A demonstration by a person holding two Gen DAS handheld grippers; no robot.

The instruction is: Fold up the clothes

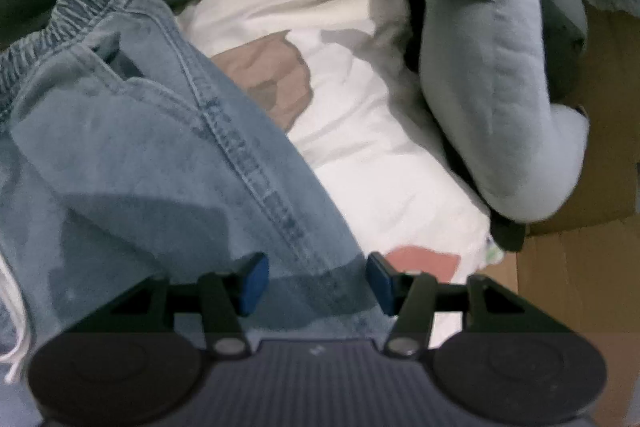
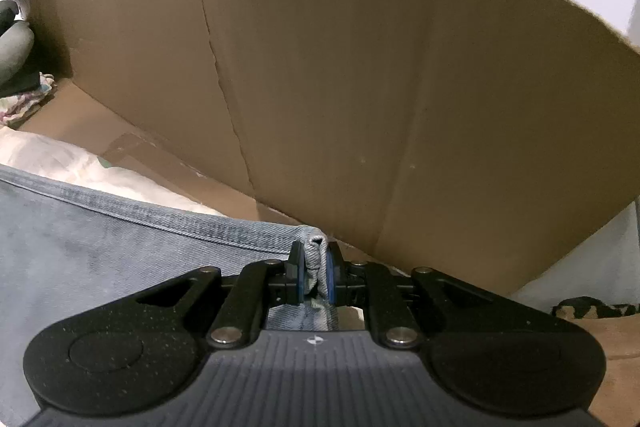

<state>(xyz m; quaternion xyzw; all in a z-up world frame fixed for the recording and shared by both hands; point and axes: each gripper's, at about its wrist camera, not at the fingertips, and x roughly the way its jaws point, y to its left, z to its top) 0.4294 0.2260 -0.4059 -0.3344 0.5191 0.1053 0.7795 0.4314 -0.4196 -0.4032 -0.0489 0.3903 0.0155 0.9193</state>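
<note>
Cardboard box walls point(image 2: 360, 75) rise behind a pile of clothes. On it the denim shorts point(image 1: 152, 155) lie over a white garment point(image 1: 360, 131). The left gripper point(image 1: 316, 279) hangs above the denim, jaws apart and gripping nothing. The right gripper point(image 2: 313, 277) is clenched on a bunched hem corner of the shorts.

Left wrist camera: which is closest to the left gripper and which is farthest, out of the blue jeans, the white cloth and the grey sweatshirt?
From the left gripper, nearest first:
1. Blue jeans, right under the open fingers, filling the left.
2. White cloth, in the middle, just beyond the jeans.
3. Grey sweatshirt, bunched up at the upper right, against the cardboard box.
</note>
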